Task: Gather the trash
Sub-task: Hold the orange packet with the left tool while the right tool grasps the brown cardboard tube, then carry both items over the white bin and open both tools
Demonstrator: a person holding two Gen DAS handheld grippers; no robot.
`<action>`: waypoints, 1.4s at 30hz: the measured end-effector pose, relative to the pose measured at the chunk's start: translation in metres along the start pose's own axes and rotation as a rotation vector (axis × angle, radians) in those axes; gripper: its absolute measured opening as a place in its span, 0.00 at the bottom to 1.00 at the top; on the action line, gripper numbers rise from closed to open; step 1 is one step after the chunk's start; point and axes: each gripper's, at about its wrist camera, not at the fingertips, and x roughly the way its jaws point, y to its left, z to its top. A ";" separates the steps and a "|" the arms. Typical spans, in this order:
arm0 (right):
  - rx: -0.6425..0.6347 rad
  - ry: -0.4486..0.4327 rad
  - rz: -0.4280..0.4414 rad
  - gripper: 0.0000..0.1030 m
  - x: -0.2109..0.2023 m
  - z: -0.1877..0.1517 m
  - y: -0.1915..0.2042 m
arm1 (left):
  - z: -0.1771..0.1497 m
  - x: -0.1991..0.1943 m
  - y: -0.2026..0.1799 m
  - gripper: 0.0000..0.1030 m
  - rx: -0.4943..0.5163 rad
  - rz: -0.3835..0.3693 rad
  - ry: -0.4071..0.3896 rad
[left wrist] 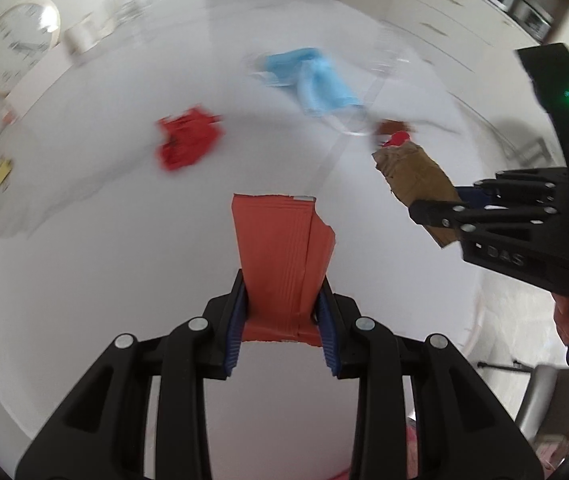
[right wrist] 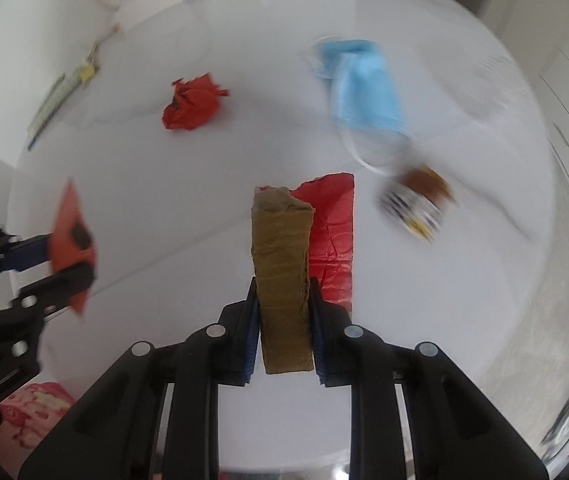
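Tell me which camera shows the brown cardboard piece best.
The right wrist view: the cardboard piece stands centred and sharp between the right gripper pads. The left wrist view shows it small, off at the right edge.

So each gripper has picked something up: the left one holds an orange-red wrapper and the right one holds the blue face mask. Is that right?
Not quite. The right gripper is shut on a brown cardboard piece, as the right wrist view shows; the blue face mask lies on the white table. The left gripper does hold the orange-red wrapper.

Two wrist fisheyes, both close above the counter (left wrist: 84, 260)

Each looked steeply down along its own gripper's fingers; both shared the blue mask (left wrist: 312, 80), the crumpled red paper (right wrist: 192, 102) and the wall clock (left wrist: 16, 44).
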 end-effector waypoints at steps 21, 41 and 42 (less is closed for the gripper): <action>0.482 -0.078 -0.158 0.23 -0.112 -0.237 -0.159 | -0.031 0.013 -0.291 0.31 0.574 -0.262 0.072; 0.519 -0.081 -0.142 0.25 -0.108 -0.256 -0.190 | -0.024 0.025 -0.330 0.86 0.608 -0.236 0.091; 0.521 -0.080 -0.141 0.25 -0.107 -0.255 -0.190 | -0.023 0.024 -0.330 0.88 0.609 -0.225 0.081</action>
